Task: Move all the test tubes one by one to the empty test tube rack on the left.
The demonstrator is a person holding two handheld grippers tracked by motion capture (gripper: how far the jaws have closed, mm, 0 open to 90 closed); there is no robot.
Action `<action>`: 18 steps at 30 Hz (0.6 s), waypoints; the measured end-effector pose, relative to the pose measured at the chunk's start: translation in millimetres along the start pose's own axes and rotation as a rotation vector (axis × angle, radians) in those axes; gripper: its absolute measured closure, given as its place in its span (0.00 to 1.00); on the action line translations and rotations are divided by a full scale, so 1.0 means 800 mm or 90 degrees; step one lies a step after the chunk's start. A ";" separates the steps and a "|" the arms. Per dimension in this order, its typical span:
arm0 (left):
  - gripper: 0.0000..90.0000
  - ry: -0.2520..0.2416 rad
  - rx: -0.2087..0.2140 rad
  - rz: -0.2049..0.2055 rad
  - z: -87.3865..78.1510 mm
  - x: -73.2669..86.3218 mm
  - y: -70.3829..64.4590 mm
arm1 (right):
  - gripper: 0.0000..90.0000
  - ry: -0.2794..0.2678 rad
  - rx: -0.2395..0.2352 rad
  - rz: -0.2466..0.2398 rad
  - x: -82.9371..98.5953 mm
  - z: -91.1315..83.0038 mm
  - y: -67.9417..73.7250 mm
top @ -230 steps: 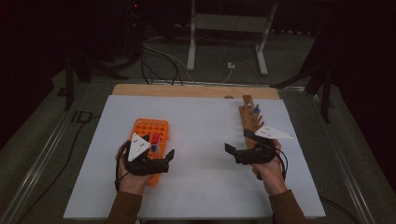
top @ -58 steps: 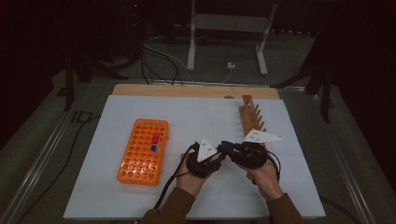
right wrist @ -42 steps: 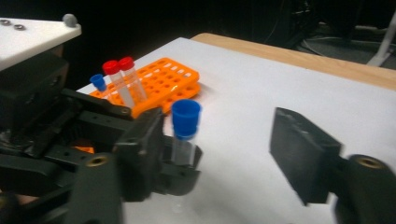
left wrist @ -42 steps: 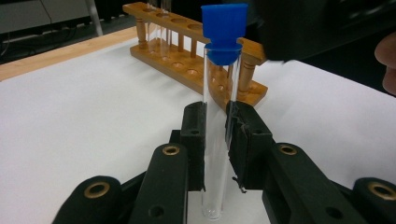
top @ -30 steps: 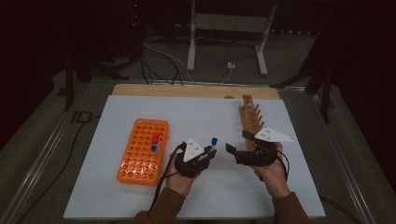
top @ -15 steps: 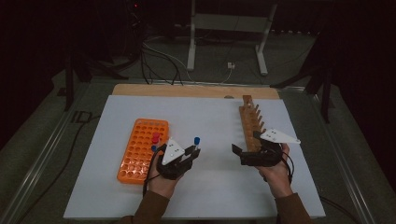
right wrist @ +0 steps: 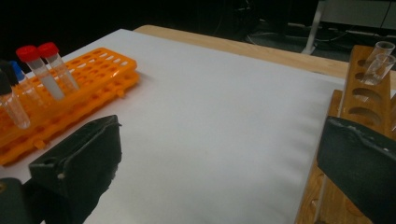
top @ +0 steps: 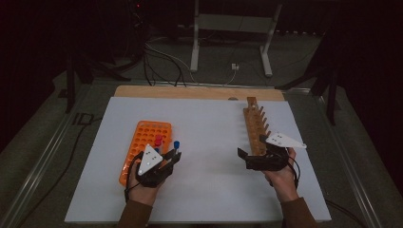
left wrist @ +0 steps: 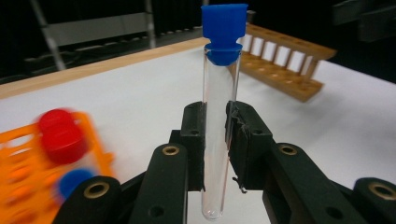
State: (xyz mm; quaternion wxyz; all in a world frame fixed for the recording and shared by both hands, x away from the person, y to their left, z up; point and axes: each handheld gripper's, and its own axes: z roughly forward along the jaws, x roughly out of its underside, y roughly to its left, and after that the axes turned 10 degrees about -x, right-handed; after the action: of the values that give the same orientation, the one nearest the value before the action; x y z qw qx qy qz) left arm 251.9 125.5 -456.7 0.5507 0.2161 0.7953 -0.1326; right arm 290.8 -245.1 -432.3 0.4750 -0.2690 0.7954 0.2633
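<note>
tube rack (top: 146,142) left, peg rack (top: 255,126) right

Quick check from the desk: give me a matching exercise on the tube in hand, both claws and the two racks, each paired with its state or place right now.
Things:
1. left claw
2. right claw
3. blue-capped tube
4. orange rack
5. wooden rack

States or places:
A. open, holding nothing
B. on the white table's right side
C. upright between two jaws
D. shut on a tube
E. holds red-capped tubes

Pairs: 1-D, 2-A, 3-C, 4-E, 5-B
</note>
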 end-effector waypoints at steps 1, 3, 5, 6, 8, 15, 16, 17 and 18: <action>0.86 0.000 -0.004 -0.002 -0.002 0.002 0.004 | 0.00 0.003 0.000 0.002 0.000 0.000 0.000; 0.86 0.000 -0.014 -0.002 -0.005 0.004 0.010 | 0.00 0.004 0.000 0.001 0.001 0.000 0.000; 0.86 -0.001 -0.023 0.000 -0.009 0.007 0.015 | 0.00 0.002 0.000 0.003 0.001 -0.001 0.000; 0.86 -0.002 -0.029 0.000 -0.011 0.008 0.018 | 0.00 0.001 0.001 0.003 0.001 -0.001 0.000; 0.86 -0.002 -0.036 -0.001 -0.013 0.011 0.023 | 0.00 -0.002 0.002 0.004 0.000 -0.003 -0.001; 0.86 -0.004 -0.055 -0.002 -0.020 0.021 0.036 | 0.00 -0.004 0.000 0.004 0.001 -0.004 0.000; 0.86 -0.006 -0.056 -0.002 -0.020 0.022 0.037 | 0.00 -0.004 0.000 0.004 0.001 -0.004 0.000; 0.86 -0.007 -0.058 0.000 -0.020 0.023 0.038 | 0.00 -0.004 0.000 0.005 0.001 -0.004 0.000; 0.86 -0.007 -0.061 0.000 -0.020 0.024 0.038 | 0.00 -0.004 0.000 0.005 0.001 -0.004 0.000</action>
State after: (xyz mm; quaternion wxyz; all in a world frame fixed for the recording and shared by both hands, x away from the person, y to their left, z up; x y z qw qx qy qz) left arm 247.9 162.8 -467.9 0.5649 0.1885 0.7976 -0.0956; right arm 288.3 -247.6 -431.7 0.4765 -0.2652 0.7949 0.2659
